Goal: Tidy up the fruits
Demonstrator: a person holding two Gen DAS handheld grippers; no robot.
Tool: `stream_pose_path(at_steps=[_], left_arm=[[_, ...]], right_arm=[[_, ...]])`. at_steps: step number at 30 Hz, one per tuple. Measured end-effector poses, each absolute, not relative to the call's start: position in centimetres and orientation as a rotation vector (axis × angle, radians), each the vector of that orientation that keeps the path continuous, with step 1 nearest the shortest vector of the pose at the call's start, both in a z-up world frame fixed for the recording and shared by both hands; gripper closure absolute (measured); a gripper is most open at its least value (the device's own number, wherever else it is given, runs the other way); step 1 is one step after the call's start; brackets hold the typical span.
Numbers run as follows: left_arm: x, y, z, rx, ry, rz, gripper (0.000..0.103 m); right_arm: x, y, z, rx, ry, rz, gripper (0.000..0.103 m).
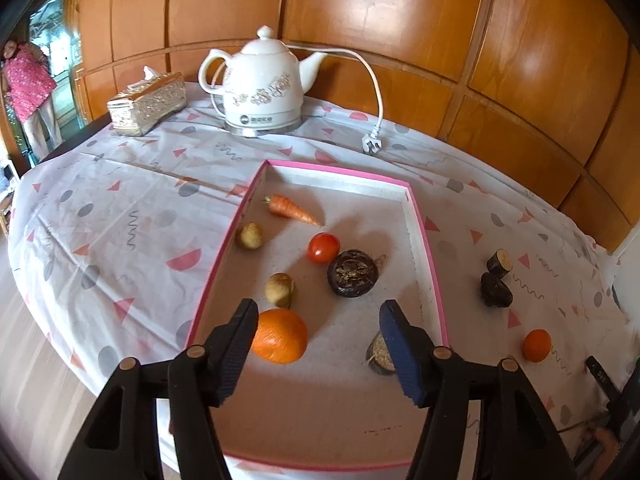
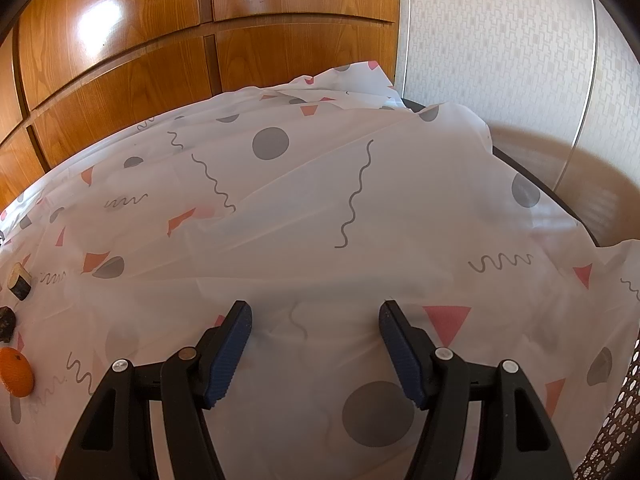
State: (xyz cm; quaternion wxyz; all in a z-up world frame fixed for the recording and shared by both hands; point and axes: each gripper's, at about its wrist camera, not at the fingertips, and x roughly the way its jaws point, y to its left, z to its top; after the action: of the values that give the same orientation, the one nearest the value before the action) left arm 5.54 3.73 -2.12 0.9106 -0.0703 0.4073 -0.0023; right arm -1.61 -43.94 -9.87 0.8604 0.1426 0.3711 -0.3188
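Note:
A pink-rimmed tray [image 1: 434, 276] holds a carrot [image 1: 292, 209], a tomato [image 1: 323, 247], two pale potatoes [image 1: 249, 235] [image 1: 279, 289], a dark round fruit [image 1: 353, 273], a big orange [image 1: 281, 336] and a dark cut piece [image 1: 378, 354]. My left gripper [image 1: 318, 312] hangs open over the tray's near half, the orange just inside its left finger, untouched. Outside the tray to the right lie a small orange [image 1: 537, 345] [image 2: 15, 372] and two dark pieces [image 1: 499, 263] [image 1: 496, 290]. My right gripper [image 2: 316, 316] is open over bare tablecloth, nothing between its fingers.
A white electric kettle [image 1: 262, 84] with its cord and plug [image 1: 372, 145] and a tissue box [image 1: 147, 103] stand at the table's back by the wooden wall. A person stands far left. The patterned tablecloth [image 2: 320, 208] drapes over the table's right edge by a wicker chair [image 2: 616, 420].

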Motion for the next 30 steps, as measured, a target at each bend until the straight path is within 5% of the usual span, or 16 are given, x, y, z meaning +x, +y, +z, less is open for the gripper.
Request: stream_pose_path(at_steps=[30], left_arm=[[2.9,7.8,-3.5,-0.251,0.828,0.069,0.029]], right_arm=[[-1.4,-43.7,-9.9,0.27,0.806,-0.68,0.036]])
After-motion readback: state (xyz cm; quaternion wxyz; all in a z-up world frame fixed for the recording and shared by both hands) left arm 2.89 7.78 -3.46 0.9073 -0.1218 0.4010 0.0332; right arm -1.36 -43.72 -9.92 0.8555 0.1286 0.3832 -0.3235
